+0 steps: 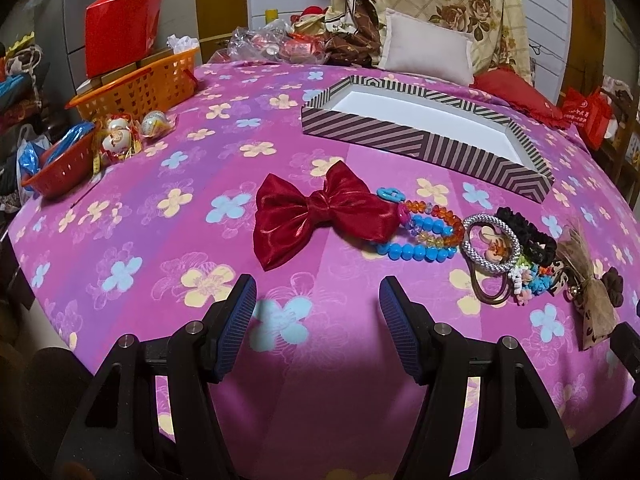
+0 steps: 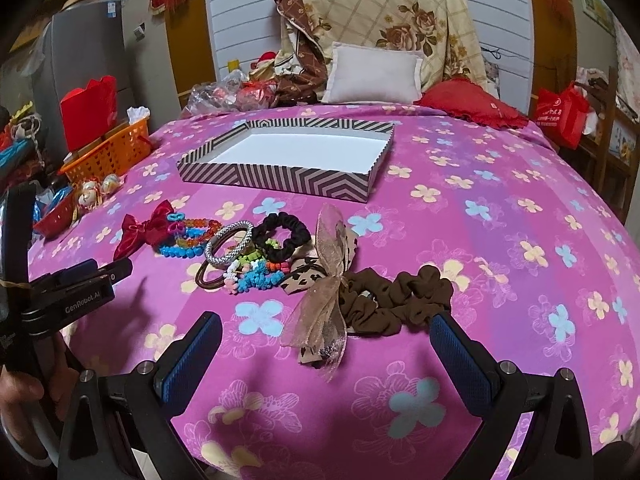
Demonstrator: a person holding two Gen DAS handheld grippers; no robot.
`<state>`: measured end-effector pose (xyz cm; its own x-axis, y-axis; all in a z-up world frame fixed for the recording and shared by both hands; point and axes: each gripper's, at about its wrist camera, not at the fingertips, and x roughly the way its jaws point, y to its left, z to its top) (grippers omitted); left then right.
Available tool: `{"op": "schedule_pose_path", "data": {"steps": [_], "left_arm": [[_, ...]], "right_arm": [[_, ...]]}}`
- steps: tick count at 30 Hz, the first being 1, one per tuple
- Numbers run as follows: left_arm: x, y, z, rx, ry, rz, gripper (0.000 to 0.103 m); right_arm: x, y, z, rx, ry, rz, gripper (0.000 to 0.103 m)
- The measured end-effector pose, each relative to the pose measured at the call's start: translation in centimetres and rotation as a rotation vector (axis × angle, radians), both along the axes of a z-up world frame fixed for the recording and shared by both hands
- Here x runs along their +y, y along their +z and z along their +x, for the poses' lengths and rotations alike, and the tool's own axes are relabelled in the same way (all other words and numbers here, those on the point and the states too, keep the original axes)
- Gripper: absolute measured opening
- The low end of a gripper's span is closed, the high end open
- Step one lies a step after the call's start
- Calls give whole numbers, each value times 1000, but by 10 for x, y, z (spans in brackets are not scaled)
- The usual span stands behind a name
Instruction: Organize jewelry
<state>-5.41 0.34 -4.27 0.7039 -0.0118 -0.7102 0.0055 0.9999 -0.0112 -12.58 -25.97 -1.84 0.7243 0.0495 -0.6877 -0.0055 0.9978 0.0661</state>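
An open striped box (image 1: 420, 146) (image 2: 304, 182) with a white inside lies on the pink flowered bedspread. In front of it a row of pieces lies: a red satin bow (image 1: 316, 216) (image 2: 144, 228), blue and orange bead bracelets (image 1: 424, 236) (image 2: 188, 242), a silver bangle (image 1: 490, 246) (image 2: 230, 244), a black scrunchie (image 1: 528, 234) (image 2: 284, 236), a sheer beige ribbon bow (image 2: 328, 280) and a brown scrunchie (image 2: 400, 292). My left gripper (image 1: 317, 284) hovers open just short of the red bow. My right gripper (image 2: 326, 320) is open wide, with the ribbon bow's tail lying between its fingers, untouched.
An orange basket (image 1: 140, 84) and a red basket (image 1: 60, 168) with small trinkets stand at the bed's left edge. A white pillow (image 2: 372, 76) and a red cushion (image 2: 472, 104) lie behind the box. A hand (image 2: 20, 392) holds the left gripper's handle.
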Motion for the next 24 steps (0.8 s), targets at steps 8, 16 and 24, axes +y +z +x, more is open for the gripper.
{"op": "schedule_pose_path", "data": {"steps": [8,16,24], "left_arm": [[1,-1,0,6,1,-3,64],[1,0,0,-1,1,-4,64],[0,4,-1,-16,-5,1,64]], "right_arm": [[0,-2,0,-4,4,4,103],[1,-5,1,22,10,6,103],[1,-5,2,0,6,3,103]]}}
